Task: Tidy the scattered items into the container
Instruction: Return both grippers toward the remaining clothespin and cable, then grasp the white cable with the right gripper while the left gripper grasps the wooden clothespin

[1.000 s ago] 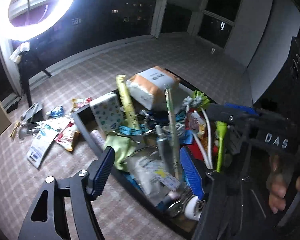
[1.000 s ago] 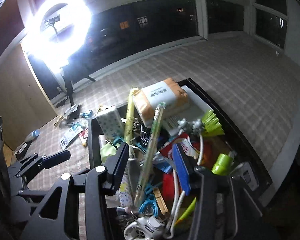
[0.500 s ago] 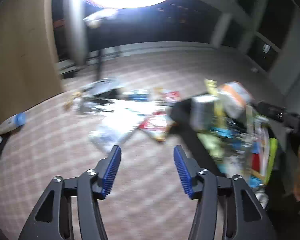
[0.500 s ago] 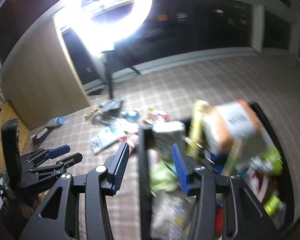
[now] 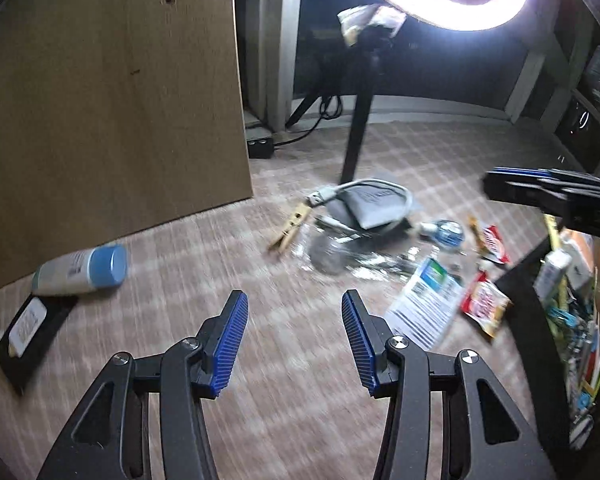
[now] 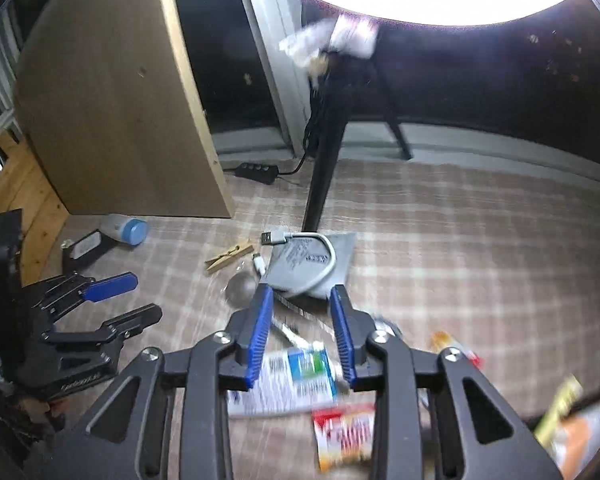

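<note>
My left gripper [image 5: 293, 296] hangs open over bare plaid carpet, nothing between its blue pads. Ahead lie scattered items: a blue-capped bottle [image 5: 80, 270], a wooden clothespin [image 5: 290, 230], a grey pouch [image 5: 368, 204] with a white USB cable, a white printed packet [image 5: 424, 304] and a red snack packet [image 5: 484, 304]. The black container [image 5: 516, 292], full of items, is at the right edge. My right gripper [image 6: 302, 292] hovers above the white packet [image 6: 284, 380] and short of the pouch [image 6: 312, 264]. Its jaws are closing with nothing between them.
A ring light's tripod leg [image 6: 324, 184] stands just behind the pouch. A wooden panel [image 5: 108, 100] rises at the left, with a black power strip [image 6: 258, 170] beside it. A flat black item with a white label [image 5: 28, 328] lies by the bottle.
Both grippers swung left, away from above the full container to over the items scattered on the carpet. The right gripper's jaws have narrowed.
</note>
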Demonstrator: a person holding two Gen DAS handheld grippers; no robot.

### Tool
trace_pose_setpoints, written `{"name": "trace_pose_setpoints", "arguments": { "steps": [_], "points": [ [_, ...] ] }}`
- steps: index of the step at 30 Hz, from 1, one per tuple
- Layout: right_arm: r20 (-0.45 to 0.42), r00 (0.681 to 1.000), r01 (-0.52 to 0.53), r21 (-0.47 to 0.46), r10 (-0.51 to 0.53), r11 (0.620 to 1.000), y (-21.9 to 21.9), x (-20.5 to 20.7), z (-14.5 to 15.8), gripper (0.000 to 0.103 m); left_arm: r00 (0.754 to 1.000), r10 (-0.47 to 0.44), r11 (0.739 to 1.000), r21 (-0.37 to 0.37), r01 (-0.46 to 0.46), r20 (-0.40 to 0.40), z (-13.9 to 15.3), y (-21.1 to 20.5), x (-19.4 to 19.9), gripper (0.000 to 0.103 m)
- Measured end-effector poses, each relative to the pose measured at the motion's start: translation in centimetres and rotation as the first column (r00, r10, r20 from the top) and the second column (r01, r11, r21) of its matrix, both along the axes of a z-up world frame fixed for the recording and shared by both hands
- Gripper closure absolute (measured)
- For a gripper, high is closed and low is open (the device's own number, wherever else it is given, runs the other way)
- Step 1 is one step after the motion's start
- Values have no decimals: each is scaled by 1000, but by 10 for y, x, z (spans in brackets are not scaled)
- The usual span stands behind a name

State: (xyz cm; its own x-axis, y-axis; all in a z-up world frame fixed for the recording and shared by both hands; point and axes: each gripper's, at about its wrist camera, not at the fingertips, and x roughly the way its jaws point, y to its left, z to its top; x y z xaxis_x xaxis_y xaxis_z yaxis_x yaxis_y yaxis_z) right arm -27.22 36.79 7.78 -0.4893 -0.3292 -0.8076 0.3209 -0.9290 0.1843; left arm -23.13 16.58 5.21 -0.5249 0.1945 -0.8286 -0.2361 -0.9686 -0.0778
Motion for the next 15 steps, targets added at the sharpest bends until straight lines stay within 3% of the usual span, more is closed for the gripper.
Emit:
{"name": "trace_pose_setpoints", "arguments": {
  "steps": [5, 15],
  "points": [
    [53, 998, -31, 21, 30, 999, -10, -39, -33, 75, 1000, -17, 1000, 1, 17, 13, -19, 0, -31, 60],
    [100, 995, -39, 75, 31, 996, -11, -69, -60, 75, 996, -81, 996, -34, 81, 22, -45, 21, -63, 63]
  ]
}}
